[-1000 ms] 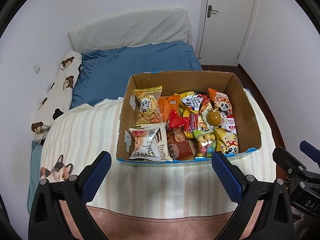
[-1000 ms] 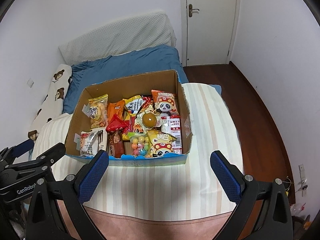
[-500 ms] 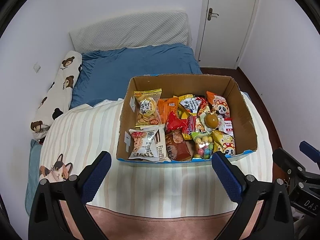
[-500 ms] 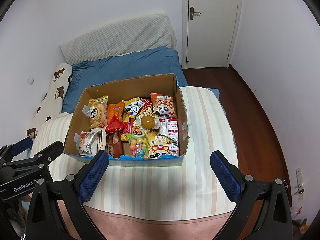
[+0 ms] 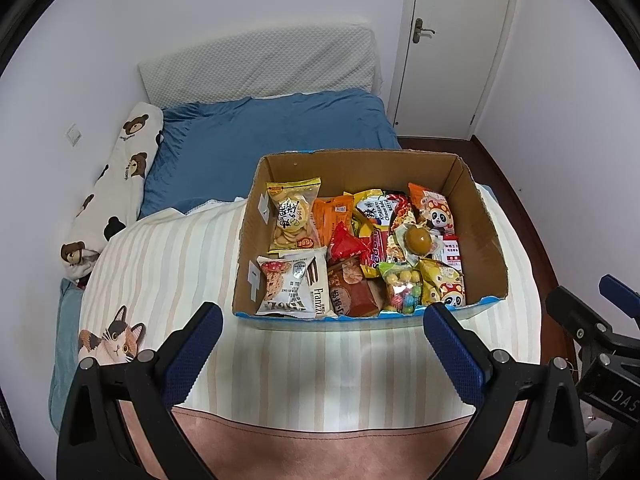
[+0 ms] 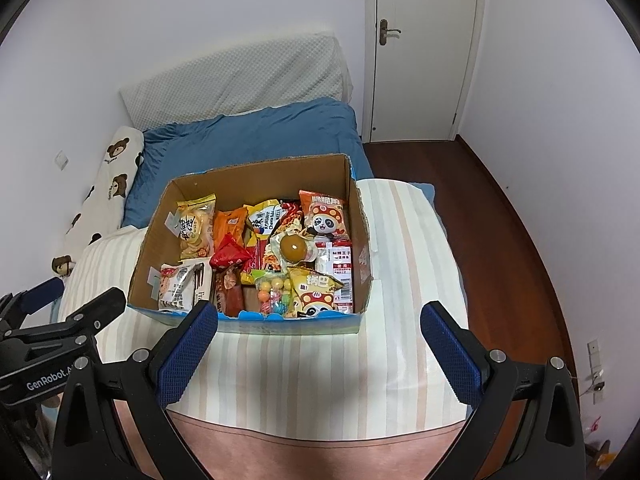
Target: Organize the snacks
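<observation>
Open cardboard box centre frame in both views, sitting on striped blanket, packed with snacks. Upper left of box: yellow cracker bag; below it white Franzzi cookie pack against the near wall. Middle: orange packet, red pouch, brown packet. Right side: round brown ball snack on top of the pile, panda bag behind it, bag of coloured candy balls at the near edge. Left gripper bottom of frame, fingers spread wide, empty, short of the box. Right gripper same: spread wide, holding nothing, low in frame before the box. Blue bedding and bear pillow upper left, door upper right.
</observation>
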